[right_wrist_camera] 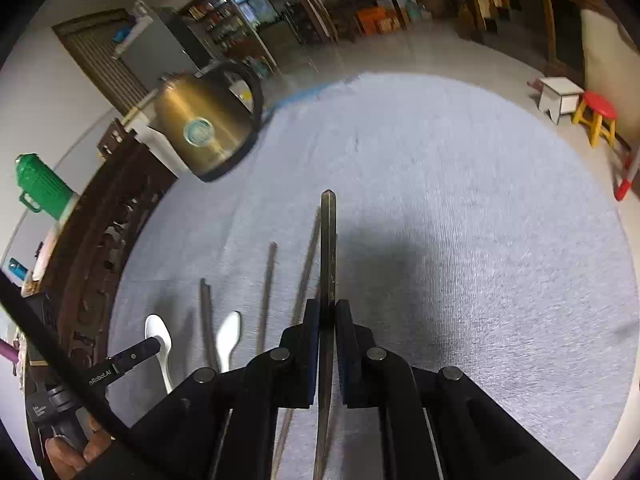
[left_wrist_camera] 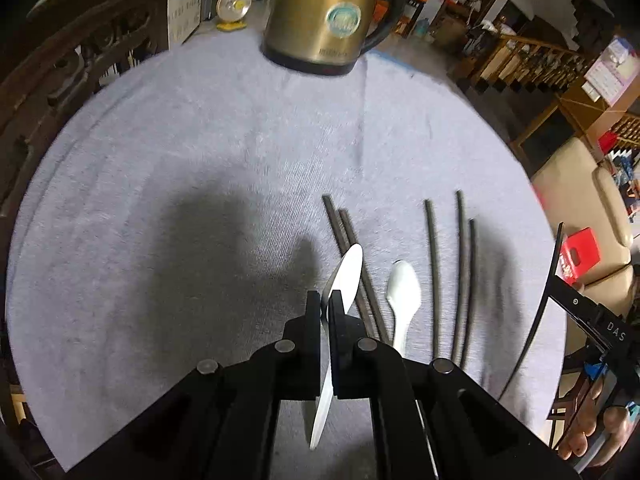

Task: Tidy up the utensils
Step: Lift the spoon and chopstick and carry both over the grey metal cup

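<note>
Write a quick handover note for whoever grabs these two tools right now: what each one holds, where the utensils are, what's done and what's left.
Left tool: shut on a white spoon, lifted off the grey cloth.
Right tool: shut on a dark chopstick, also off the cloth.
On the cloth: a second white spoon and five dark chopsticks, two close together left of that spoon, three loosely spaced to its right. A brass kettle stands at the far edge.
Done: one spoon and one chopstick picked up.
Left: place both held pieces, then sort the rest. No holder or tray is in view, so the destination is unclear.
</note>
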`<state>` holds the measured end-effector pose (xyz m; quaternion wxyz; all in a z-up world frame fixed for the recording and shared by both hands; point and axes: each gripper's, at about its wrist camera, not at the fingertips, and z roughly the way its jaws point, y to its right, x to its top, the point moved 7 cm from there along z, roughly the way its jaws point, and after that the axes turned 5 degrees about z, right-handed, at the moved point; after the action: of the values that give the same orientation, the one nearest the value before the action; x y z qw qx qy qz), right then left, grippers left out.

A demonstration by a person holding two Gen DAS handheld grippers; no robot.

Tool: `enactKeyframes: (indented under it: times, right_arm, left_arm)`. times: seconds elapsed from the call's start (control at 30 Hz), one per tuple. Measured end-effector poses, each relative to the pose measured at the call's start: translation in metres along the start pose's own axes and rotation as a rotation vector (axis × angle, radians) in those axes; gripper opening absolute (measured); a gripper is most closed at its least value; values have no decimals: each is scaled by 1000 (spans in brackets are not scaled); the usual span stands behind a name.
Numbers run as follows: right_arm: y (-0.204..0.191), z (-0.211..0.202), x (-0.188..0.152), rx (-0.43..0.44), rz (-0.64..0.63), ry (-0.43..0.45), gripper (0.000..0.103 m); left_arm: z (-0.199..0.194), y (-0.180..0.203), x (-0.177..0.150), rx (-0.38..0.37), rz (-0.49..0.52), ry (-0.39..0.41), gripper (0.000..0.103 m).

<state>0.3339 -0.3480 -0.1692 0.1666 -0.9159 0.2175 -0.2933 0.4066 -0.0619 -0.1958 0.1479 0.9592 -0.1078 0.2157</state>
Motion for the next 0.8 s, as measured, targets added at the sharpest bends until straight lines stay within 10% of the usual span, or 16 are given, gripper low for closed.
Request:
enactKeyframes:
  times: [0.8]
  right_arm:
    - [-97,-169,-14,92,-227,394,8]
  left_arm:
    - [-165,63,-28,-128,85,324,4]
